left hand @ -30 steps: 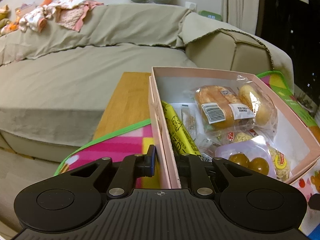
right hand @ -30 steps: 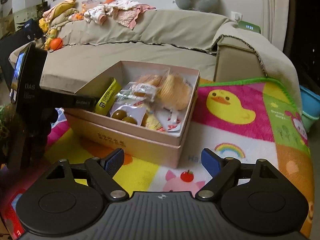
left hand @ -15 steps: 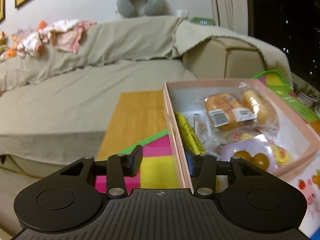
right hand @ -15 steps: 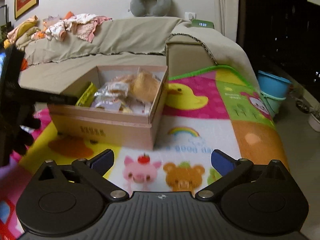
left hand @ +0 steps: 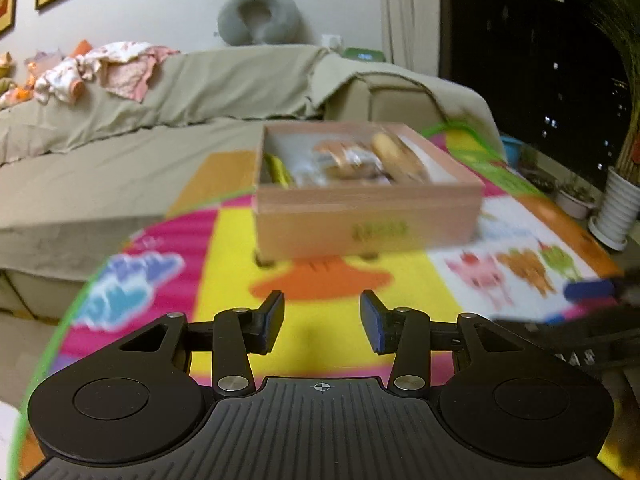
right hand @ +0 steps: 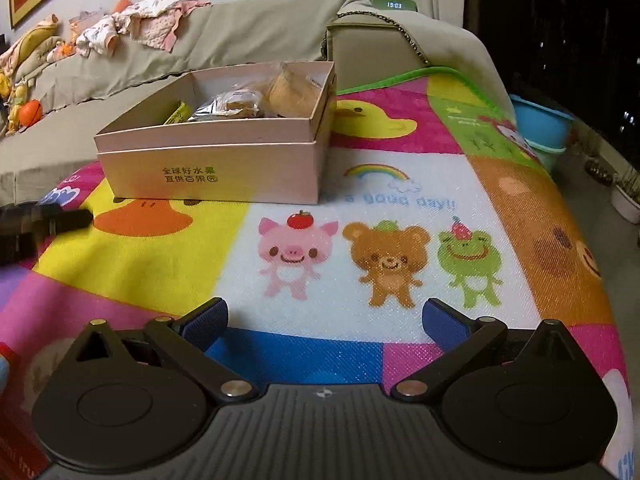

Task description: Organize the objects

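Note:
A pink cardboard box (left hand: 368, 224) (right hand: 208, 172) stands on the colourful play mat (left hand: 232, 248) (right hand: 400, 200). It holds wrapped bread buns (left hand: 396, 156) (right hand: 296, 92) and a yellow packet (left hand: 278, 170) (right hand: 178, 112). My left gripper (left hand: 322, 308) hangs over the mat in front of the box, well clear of it; its jaws are closing with nothing between them. My right gripper (right hand: 324, 312) is wide open and empty, low over the mat near the cartoon animals. The left gripper's tip (right hand: 44, 220) shows at the left edge of the right wrist view.
A beige sofa (left hand: 160, 152) runs behind the mat, with baby clothes (right hand: 140, 20) and a grey neck pillow (left hand: 260, 16) on its back. A blue basin (right hand: 540, 124) and a white plant pot (left hand: 616, 208) stand on the floor to the right.
My left gripper let go of the box's wall, opened and pulled back, so the box now stands apart ahead. My right gripper opened wider and sank toward the mat.

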Demonstrator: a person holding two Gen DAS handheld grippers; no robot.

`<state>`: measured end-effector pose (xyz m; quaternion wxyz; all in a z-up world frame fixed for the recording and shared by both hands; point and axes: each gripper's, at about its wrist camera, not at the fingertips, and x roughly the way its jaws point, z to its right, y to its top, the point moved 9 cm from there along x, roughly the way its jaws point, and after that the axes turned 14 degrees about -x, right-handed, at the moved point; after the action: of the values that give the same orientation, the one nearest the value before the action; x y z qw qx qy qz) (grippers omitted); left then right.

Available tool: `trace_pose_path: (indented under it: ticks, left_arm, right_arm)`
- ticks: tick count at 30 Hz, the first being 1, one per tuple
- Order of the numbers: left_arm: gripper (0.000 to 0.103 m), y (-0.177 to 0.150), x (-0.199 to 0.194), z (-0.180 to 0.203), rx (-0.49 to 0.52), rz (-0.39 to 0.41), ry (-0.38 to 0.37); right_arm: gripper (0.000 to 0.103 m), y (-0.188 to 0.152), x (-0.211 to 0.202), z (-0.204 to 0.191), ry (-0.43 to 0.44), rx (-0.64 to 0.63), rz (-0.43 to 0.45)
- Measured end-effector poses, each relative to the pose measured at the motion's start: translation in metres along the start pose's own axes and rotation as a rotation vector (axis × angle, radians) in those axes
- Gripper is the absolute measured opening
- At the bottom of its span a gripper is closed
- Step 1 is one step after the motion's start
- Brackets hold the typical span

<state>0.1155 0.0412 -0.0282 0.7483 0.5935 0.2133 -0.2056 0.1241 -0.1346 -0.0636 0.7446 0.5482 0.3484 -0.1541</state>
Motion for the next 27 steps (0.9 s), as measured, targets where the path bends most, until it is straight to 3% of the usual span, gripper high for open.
trace_pose_path:
  ticks: [5,10,14,27]
  left_arm:
    - [0.046,-0.021,0.007,0.009,-0.009,-0.015,0.007]
    - [0.047,-0.026,0.012,0.015,0.003,-0.004,0.007]
    - [0.050,-0.022,0.018,0.014,-0.033,-0.015,-0.019]
    - [0.050,-0.023,0.018,0.017,-0.025,-0.008,0.021]
  right_arm:
    - [0.103,-0.005,-0.005,-0.001,-0.030,0.025,0.067]
    - [0.103,0.000,0.000,0.001,-0.084,0.031,0.073]
    - [0.103,0.000,0.002,0.003,-0.082,0.042,0.077]
    - [0.103,0.001,0.003,0.003,-0.070,0.036,0.083]
